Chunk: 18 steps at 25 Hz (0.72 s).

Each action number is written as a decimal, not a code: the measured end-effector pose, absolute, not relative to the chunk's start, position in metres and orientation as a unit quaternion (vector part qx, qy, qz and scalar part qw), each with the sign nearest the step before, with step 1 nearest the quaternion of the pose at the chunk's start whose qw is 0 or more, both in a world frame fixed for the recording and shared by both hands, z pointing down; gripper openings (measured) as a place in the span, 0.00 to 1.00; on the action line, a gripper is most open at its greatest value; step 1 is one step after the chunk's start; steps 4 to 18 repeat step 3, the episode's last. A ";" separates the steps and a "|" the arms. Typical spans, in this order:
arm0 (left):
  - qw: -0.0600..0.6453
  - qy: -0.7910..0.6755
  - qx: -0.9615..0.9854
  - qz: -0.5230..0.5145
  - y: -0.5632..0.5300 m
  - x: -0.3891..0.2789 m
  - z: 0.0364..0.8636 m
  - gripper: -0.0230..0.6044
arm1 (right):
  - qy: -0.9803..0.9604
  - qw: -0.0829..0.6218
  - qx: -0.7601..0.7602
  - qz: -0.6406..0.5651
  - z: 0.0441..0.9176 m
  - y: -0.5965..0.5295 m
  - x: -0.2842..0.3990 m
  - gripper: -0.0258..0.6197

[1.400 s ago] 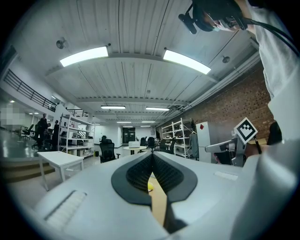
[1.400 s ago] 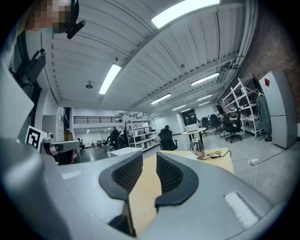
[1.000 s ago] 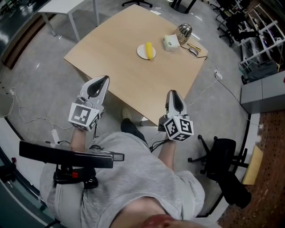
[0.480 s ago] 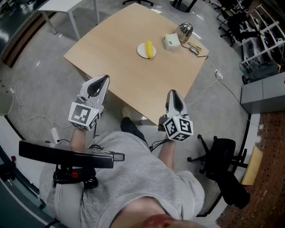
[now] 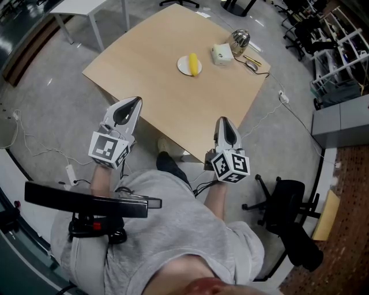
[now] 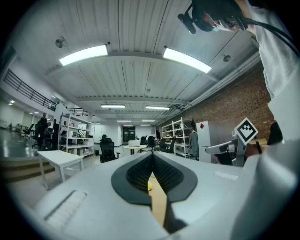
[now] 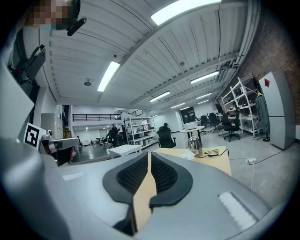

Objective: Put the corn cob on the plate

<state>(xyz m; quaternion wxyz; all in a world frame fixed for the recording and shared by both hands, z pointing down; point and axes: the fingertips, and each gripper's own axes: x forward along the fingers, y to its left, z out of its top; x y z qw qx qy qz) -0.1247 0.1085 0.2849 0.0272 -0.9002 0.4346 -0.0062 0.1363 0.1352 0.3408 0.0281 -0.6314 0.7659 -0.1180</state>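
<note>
A yellow corn cob (image 5: 194, 64) lies on a small white plate (image 5: 185, 67) toward the far side of the wooden table (image 5: 150, 75). Both grippers hang level at the table's near edge, well short of the plate. My left gripper (image 5: 134, 102) is shut with nothing in it, and in the left gripper view (image 6: 152, 158) a sliver of the corn cob (image 6: 150, 186) shows through the slit below the meeting tips. My right gripper (image 5: 223, 120) is shut and empty too; in the right gripper view (image 7: 149, 155) only the tabletop (image 7: 208, 159) shows past it.
Beyond the plate stand a small white box (image 5: 221, 55) and a shiny metal kettle (image 5: 239, 40), with a cable and a mouse (image 5: 251, 65) beside them. A black office chair (image 5: 288, 201) stands at the right. A white table (image 5: 86, 8) is at the far left.
</note>
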 end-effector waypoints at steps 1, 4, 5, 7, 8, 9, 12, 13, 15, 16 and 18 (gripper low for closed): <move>0.027 0.434 -0.900 -0.006 0.109 -0.124 0.285 0.07 | 0.766 0.028 -0.631 -0.119 0.341 0.136 0.137 0.08; 0.026 0.434 -0.901 -0.006 0.110 -0.124 0.286 0.07 | 0.766 0.029 -0.630 -0.121 0.342 0.137 0.137 0.08; 0.026 0.434 -0.901 -0.006 0.110 -0.124 0.286 0.07 | 0.766 0.029 -0.630 -0.121 0.342 0.137 0.137 0.08; 0.026 0.434 -0.901 -0.006 0.110 -0.124 0.286 0.07 | 0.766 0.029 -0.630 -0.121 0.342 0.137 0.137 0.08; 0.026 0.434 -0.901 -0.006 0.110 -0.124 0.286 0.07 | 0.766 0.029 -0.630 -0.121 0.342 0.137 0.137 0.08; 0.026 0.434 -0.901 -0.006 0.110 -0.124 0.286 0.07 | 0.766 0.029 -0.630 -0.121 0.342 0.137 0.137 0.08; 0.026 0.434 -0.901 -0.006 0.110 -0.124 0.286 0.07 | 0.766 0.029 -0.630 -0.121 0.342 0.137 0.137 0.08; 0.026 0.434 -0.901 -0.006 0.110 -0.124 0.286 0.07 | 0.766 0.029 -0.630 -0.121 0.342 0.137 0.137 0.08; 0.026 0.434 -0.901 -0.006 0.110 -0.124 0.286 0.07 | 0.766 0.029 -0.630 -0.121 0.342 0.137 0.137 0.08; 0.026 0.434 -0.901 -0.006 0.110 -0.124 0.286 0.07 | 0.766 0.029 -0.630 -0.121 0.342 0.137 0.137 0.08; 0.026 0.434 -0.901 -0.006 0.110 -0.124 0.286 0.07 | 0.766 0.029 -0.630 -0.121 0.342 0.137 0.137 0.08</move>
